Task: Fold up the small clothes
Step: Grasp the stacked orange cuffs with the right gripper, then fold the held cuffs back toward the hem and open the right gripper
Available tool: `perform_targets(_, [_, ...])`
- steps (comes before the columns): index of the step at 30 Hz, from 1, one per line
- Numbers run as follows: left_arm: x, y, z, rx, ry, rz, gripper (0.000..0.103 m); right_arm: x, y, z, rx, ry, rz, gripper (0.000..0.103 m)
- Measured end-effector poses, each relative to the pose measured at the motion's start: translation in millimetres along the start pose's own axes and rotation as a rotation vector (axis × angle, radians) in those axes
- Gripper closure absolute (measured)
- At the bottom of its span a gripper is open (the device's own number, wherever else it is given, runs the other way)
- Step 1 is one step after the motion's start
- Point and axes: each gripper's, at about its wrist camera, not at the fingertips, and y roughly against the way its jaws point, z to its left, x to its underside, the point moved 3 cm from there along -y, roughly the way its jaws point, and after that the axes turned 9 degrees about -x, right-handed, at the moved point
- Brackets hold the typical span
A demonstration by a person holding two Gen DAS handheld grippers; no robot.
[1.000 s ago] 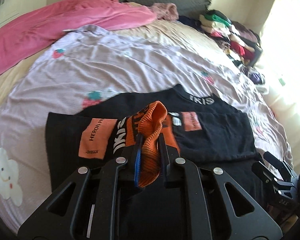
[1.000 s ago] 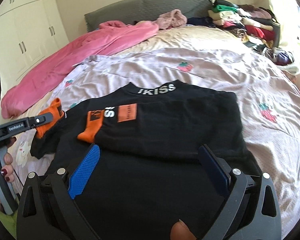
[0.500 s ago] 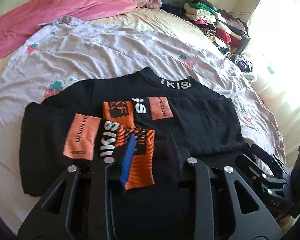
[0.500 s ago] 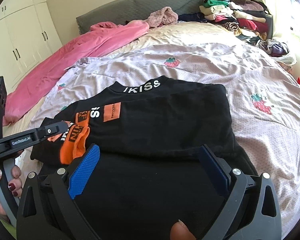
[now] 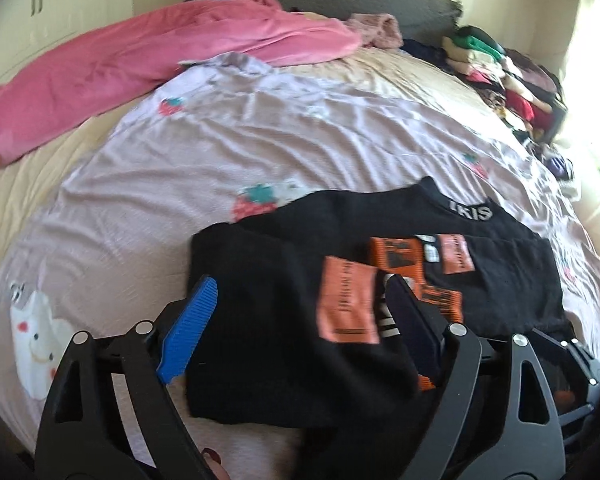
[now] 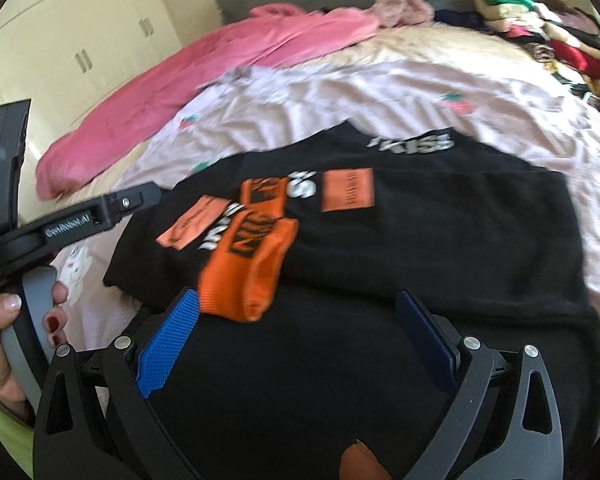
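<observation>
Looking maybe halfway: black sweater (image 6: 420, 240) lies on the bed (image 5: 260, 152), sleeves with orange cuffs (image 6: 244, 276) folded across. Left gripper (image 5: 300, 320) and right gripper (image 6: 296, 340) gape empty; bottom fold remains.

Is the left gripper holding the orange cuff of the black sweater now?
No. The left gripper is open with nothing between its fingers, and the orange cuff lies flat on the black sweater.

The left hand-held gripper (image 5: 300, 304) has opened, leaving the orange cuff (image 6: 246, 268) flat on the black top (image 6: 440, 240).
</observation>
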Motion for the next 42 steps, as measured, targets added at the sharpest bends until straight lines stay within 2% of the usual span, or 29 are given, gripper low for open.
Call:
perform_targets(2, [0.8, -0.9, 11.1, -0.015, 0.011, -0.002, 0.024, -0.8, -13.9, 4.8, -0.017, -0.001, 0.035, 0.023])
perform_targets(8, [5.4, -3.7, 29.4, -0.053, 0.013, -0.011, 0.023, -2.2, -37.5, 6.6, -0.073, -0.045, 0.082, 0.031])
perform_targets(10, [7.3, -3.8, 35.5, -0.040, 0.030, -0.007, 0.023, -4.9, -41.4, 7.7, -0.091, -0.051, 0.079, 0.037])
perform_targets(13, [8.5, -3.7, 40.9, -0.030, 0.041, -0.006, 0.022, -10.4, -48.2, 7.0, -0.105, -0.072, 0.076, 0.039])
perform_targets(15, [8.8, -3.7, 42.0, -0.021, 0.039, -0.004, 0.022, -14.3, -52.7, 6.9, -0.122, -0.084, 0.071, 0.047])
perform_targets(18, [10.0, -2.9, 43.0, -0.014, 0.035, -0.003, 0.022, -18.7, -55.7, 7.1, -0.107, -0.081, 0.062, 0.068])
perform_targets(19, [10.5, -2.3, 42.4, -0.012, 0.034, -0.004, 0.022, -20.3, -54.5, 8.3, -0.095, -0.061, 0.056, 0.094])
perform_targets(20, [10.8, -2.0, 42.4, -0.010, 0.033, -0.005, 0.022, -21.3, -52.1, 10.0, -0.128, -0.054, 0.052, 0.096])
perform_targets(21, [10.7, -1.0, 41.5, -0.006, 0.033, -0.006, 0.022, -22.6, -48.3, 11.6, -0.148, -0.052, 0.041, 0.096])
perform_targets(26, [8.8, 1.8, 39.8, 0.003, 0.043, -0.010, 0.022, -37.6, -14.8, 20.6, -0.117, 0.041, -0.062, 0.096])
perform_targets(30, [8.1, 2.2, 37.2, 0.014, 0.040, -0.012, 0.022, -50.9, 9.2, 10.5, -0.054, 0.083, -0.118, 0.096])
perform_targets(34, [8.9, 1.3, 29.3, 0.017, 0.028, -0.006, 0.022, -61.5, 32.4, -20.2, 0.047, 0.087, -0.155, 0.096])
perform_targets(40, [11.3, 1.3, 12.5, 0.019, -0.004, -0.001, 0.022, -59.8, 60.9, -76.3, 0.173, 0.038, -0.196, 0.096])
perform_targets(42, [11.6, 2.5, 5.0, 0.010, -0.019, -0.011, 0.022, -56.4, 68.2, -93.0, 0.188, 0.008, -0.203, 0.096])
